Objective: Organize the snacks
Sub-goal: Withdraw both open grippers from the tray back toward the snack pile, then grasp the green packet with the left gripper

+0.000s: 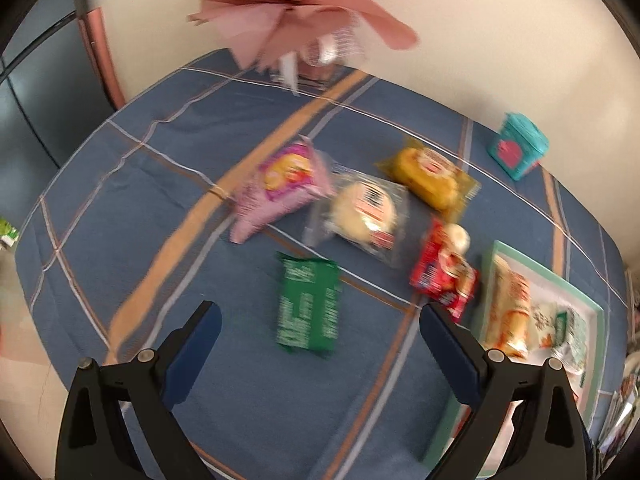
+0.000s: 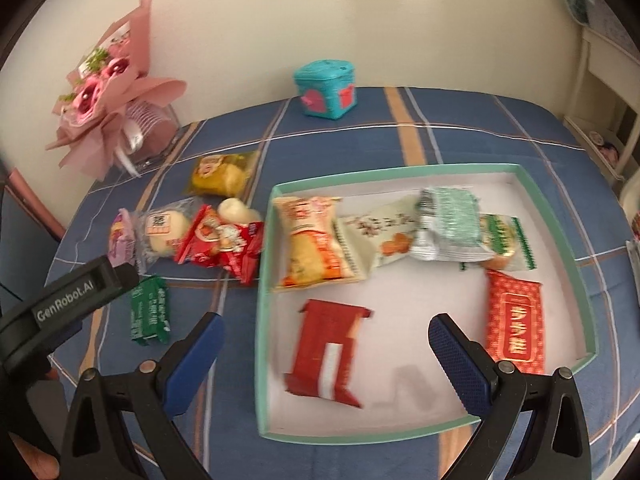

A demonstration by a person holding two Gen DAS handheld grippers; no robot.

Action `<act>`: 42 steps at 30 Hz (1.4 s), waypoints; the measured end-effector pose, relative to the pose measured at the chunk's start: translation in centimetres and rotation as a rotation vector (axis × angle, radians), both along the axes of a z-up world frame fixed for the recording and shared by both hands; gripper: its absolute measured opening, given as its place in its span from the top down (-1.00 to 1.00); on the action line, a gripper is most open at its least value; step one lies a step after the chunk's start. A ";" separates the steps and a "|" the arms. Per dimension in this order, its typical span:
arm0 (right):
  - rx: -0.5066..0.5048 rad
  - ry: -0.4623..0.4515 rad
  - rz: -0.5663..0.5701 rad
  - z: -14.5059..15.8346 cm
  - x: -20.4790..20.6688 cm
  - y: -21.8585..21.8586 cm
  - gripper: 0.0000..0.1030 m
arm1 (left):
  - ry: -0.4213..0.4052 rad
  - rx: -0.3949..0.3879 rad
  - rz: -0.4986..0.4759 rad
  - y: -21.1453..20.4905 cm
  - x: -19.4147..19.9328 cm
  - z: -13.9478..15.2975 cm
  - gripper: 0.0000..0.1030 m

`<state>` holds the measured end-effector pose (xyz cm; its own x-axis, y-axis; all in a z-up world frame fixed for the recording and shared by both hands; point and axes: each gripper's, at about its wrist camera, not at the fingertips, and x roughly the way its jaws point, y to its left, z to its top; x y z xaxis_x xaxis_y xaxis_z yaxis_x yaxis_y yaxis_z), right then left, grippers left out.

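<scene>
Left wrist view: the left gripper (image 1: 320,316) hangs over the tablecloth with its blue-padded fingers spread wide, holding nothing; the green packet (image 1: 309,305) lies flat on the cloth between and just ahead of the tips, whether touched I cannot tell. Beyond it sit a purple packet (image 1: 280,188), a clear-wrapped round bun (image 1: 362,214), a yellow packet (image 1: 430,176) and a red packet (image 1: 444,274) beside the tray's edge. In the right wrist view the right gripper (image 2: 326,330) is likewise wide apart and empty, poised above the mint-rimmed tray (image 2: 558,216), over a red-and-white packet (image 2: 326,354) lying inside it. Also in the tray: an orange-and-cream packet (image 2: 310,248), a pale packet (image 2: 380,240), a silver-green packet (image 2: 448,224), a green-edged packet (image 2: 506,240) and a red patterned packet (image 2: 516,320). The table wears a blue plaid cloth (image 2: 440,120); a teal box (image 2: 326,88) and a pink bouquet (image 2: 108,92) stand at its far edge against a cream wall (image 2: 360,12)
</scene>
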<state>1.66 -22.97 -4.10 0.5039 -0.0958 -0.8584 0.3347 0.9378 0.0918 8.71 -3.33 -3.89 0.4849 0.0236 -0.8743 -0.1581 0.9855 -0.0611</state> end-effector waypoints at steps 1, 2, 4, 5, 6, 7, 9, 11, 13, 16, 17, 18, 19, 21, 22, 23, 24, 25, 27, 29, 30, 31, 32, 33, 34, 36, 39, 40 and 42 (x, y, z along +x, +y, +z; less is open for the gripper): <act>0.009 -0.001 0.007 -0.1 0.3 0.5 -1.00 | -0.002 0.004 0.010 0.5 0.1 0.1 -0.93; 0.018 -0.001 0.013 -0.2 0.5 0.9 -1.00 | -0.007 0.009 0.024 1.1 0.3 0.2 -0.93; 0.031 -0.003 0.026 -0.3 0.9 1.8 -1.00 | -0.020 0.021 0.050 2.5 0.5 0.5 -0.93; 0.035 -0.004 0.034 -0.4 1.1 2.3 -1.00 | -0.023 0.026 0.058 3.2 0.7 0.6 -0.93; 0.038 -0.005 0.041 -0.5 1.3 2.7 -1.00 | -0.026 0.030 0.066 3.8 0.8 0.7 -0.93; 0.040 -0.005 0.047 -0.6 1.4 3.2 -1.00 | -0.028 0.032 0.072 4.4 0.9 0.8 -0.93; 0.048 -0.004 0.053 -0.8 1.8 3.8 -1.00 | -0.026 0.029 0.086 5.4 1.3 0.8 -0.93; 0.057 0.000 0.058 -1.1 2.1 4.3 -1.00 | -0.015 0.007 0.101 6.6 1.5 0.6 -0.93; 0.063 0.008 0.060 -1.4 2.4 4.8 -1.00 | -0.001 -0.031 0.114 7.6 1.9 0.2 -0.93; 0.072 0.016 0.063 -1.8 2.8 5.3 -1.00 | 0.024 -0.070 0.119 8.4 2.1 -0.6 -0.93; 0.075 0.020 0.062 -2.0 3.0 5.4 -1.00 | 0.033 -0.080 0.114 8.5 2.2 -0.9 -0.93; 0.077 0.022 0.061 -2.1 3.1 5.4 -1.00 | 0.046 -0.091 0.109 8.5 2.4 -1.3 -0.93; 0.081 0.026 0.058 -2.3 3.3 5.5 -1.00 | 0.056 -0.099 0.104 8.5 2.5 -1.6 -0.93; 0.095 0.033 0.059 -2.7 3.5 5.5 -1.00 | 0.080 -0.114 0.092 8.2 2.7 -2.3 -0.93; 0.102 0.037 0.059 -2.9 3.7 5.6 -1.00 | 0.088 -0.120 0.085 8.1 2.7 -2.5 -0.93; 0.104 0.039 0.057 -3.0 3.8 5.6 -1.00 | 0.098 -0.126 0.077 7.8 2.8 -2.8 -0.93; 0.102 0.038 0.052 -3.1 4.0 5.5 -1.00 | 0.111 -0.130 0.063 7.5 2.8 -3.2 -0.93; 0.103 0.036 0.047 -3.1 4.1 5.4 -1.00 | 0.119 -0.130 0.053 7.3 2.9 -3.5 -0.93; 0.124 0.025 0.032 -3.0 4.3 5.0 -1.00 | 0.137 -0.128 0.037 6.7 3.0 -4.0 -0.93; 0.147 0.004 0.017 -2.7 4.5 4.5 -0.99 | 0.150 -0.143 0.037 6.6 3.1 -4.4 -0.93; 0.147 -0.002 0.012 -2.6 4.6 4.4 -0.99 | 0.154 -0.152 0.037 6.6 3.2 -4.5 -0.93; 0.144 -0.007 0.007 -2.5 4.8 4.2 -0.98 | 0.157 -0.163 0.037 6.6 3.2 -4.7 -0.93; 0.141 -0.012 0.000 -2.3 4.9 4.0 -0.96 | 0.159 -0.168 0.037 6.5 3.2 -4.8 -0.93; 0.142 -0.018 -0.008 -2.2 5.0 3.7 -0.93 | 0.160 -0.172 0.036 6.4 3.3 -4.9 -0.93; 0.148 -0.023 -0.014 -2.2 5.2 3.5 -0.92 | 0.160 -0.178 0.032 6.3 3.3 -5.0 -0.93; 0.166 -0.025 -0.026 -2.2 5.6 3.0 -0.87 | 0.165 -0.184 0.022 6.1 3.4 -5.2 -0.91; 0.173 -0.023 -0.038 -2.3 6.2 2.7 -0.78 | 0.173 -0.182 0.003 5.3 3.7 -5.6 -0.90; 0.177 -0.022 -0.038 -2.4 6.4 2.7 -0.77 | 0.176 -0.182 -0.004 5.0 3.7 -5.7 -0.90; 0.191 -0.022 -0.032 -2.5 6.9 2.8 -0.68 | 0.181 -0.185 -0.016 4.5 4.0 -5.9 -0.84</act>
<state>8.52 -20.21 -6.59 0.5224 0.0515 -0.8511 0.3603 0.8914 0.2751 12.67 1.13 -9.82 0.3188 -0.1510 -0.9357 -0.1678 0.9626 -0.2125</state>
